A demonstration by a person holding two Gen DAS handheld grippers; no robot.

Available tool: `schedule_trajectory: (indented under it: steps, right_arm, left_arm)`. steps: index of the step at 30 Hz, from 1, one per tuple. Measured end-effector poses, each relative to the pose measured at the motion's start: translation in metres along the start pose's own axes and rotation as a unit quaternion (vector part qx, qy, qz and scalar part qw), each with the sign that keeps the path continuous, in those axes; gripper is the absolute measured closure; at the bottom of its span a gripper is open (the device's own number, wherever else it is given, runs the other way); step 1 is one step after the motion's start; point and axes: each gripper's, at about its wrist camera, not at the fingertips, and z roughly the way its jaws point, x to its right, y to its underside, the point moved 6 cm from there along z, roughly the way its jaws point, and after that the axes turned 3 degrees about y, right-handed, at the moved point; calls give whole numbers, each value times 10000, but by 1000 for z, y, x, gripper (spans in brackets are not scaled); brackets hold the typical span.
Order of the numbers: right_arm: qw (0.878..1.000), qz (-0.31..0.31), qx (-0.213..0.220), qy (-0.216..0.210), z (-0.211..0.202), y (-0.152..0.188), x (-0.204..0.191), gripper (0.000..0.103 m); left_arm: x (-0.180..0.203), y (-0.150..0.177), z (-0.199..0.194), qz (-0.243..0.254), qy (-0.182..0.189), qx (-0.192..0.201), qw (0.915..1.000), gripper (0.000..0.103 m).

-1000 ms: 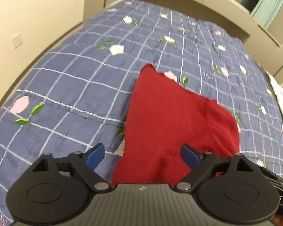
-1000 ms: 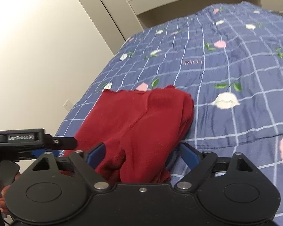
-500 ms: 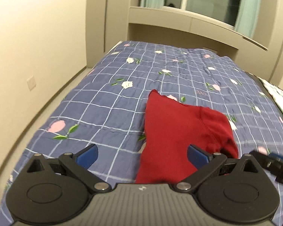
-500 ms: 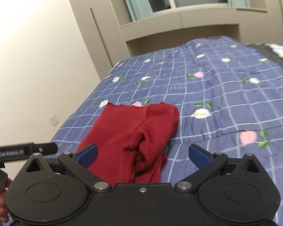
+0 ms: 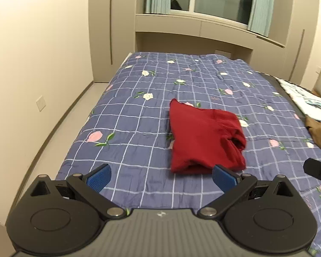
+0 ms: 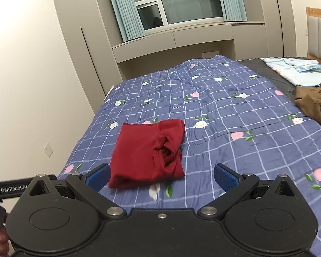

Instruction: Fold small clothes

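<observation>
A red garment (image 5: 203,137) lies folded in a compact rectangle on the blue checked floral quilt (image 5: 139,115). It also shows in the right wrist view (image 6: 147,152). My left gripper (image 5: 161,176) is open and empty, held above and in front of the garment's near edge. My right gripper (image 6: 162,176) is open and empty, also back from the garment, apart from it. The right gripper's body (image 5: 317,170) shows at the right edge of the left wrist view. The left gripper's body (image 6: 12,187) shows at the left edge of the right wrist view.
A brown garment (image 6: 314,102) lies crumpled at the bed's right side, with a light blue patterned cloth (image 6: 295,70) behind it. A beige wall (image 5: 32,64) runs along the bed's left. Cabinets and a window (image 6: 182,6) stand beyond the bed's far end.
Both grippers have pulled up and back from the red garment, which lay between their fingers a second ago. The garment stays folded on the quilt.
</observation>
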Motion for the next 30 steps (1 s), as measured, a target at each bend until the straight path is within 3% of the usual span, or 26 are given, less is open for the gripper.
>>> schedule_trajectory:
  steps: [10, 30]
  right_arm:
    - [9995, -273, -127, 75, -39, 30, -17, 1]
    - [9993, -325, -164, 26, -43, 32, -23, 1]
  left_arm:
    - [-6, 19, -34, 70, 151, -38, 9999, 1]
    - [-15, 28, -45, 131, 140, -70, 9998, 1]
